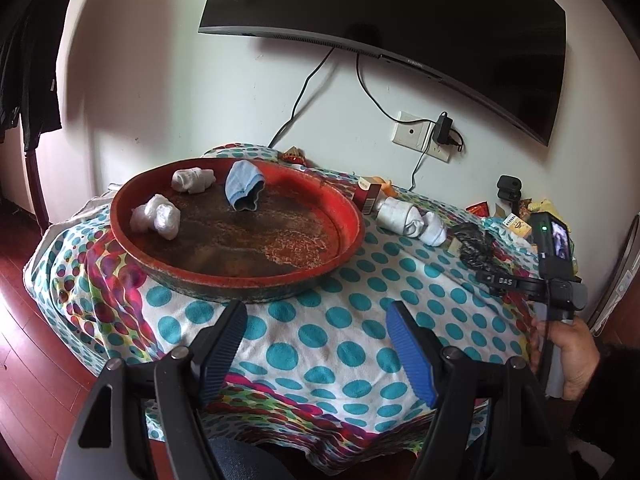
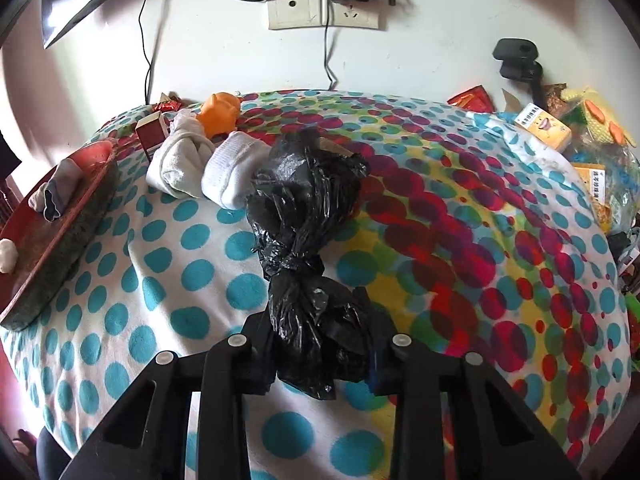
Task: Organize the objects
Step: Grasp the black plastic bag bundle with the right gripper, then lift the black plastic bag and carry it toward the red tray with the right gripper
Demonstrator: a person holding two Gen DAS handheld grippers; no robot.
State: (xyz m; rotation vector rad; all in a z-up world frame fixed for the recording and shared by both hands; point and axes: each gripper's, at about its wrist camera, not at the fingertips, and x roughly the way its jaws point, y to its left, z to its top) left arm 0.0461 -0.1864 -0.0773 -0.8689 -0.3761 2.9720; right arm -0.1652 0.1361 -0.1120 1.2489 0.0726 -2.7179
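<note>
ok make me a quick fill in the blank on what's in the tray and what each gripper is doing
1. The right gripper is shut on a knotted black ____ bag.
2. The left gripper is ____, with nothing between its fingers.
3. The red tray holds two white sock bundles and one ____ sock.

Missing words: plastic; open; blue

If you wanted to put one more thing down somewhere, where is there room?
The red tray has bare floor in its near right half, away from the three sock bundles. The dotted cloth lies bare between the tray and the left claw. The far right edge is crowded with boxes and packets.
</note>
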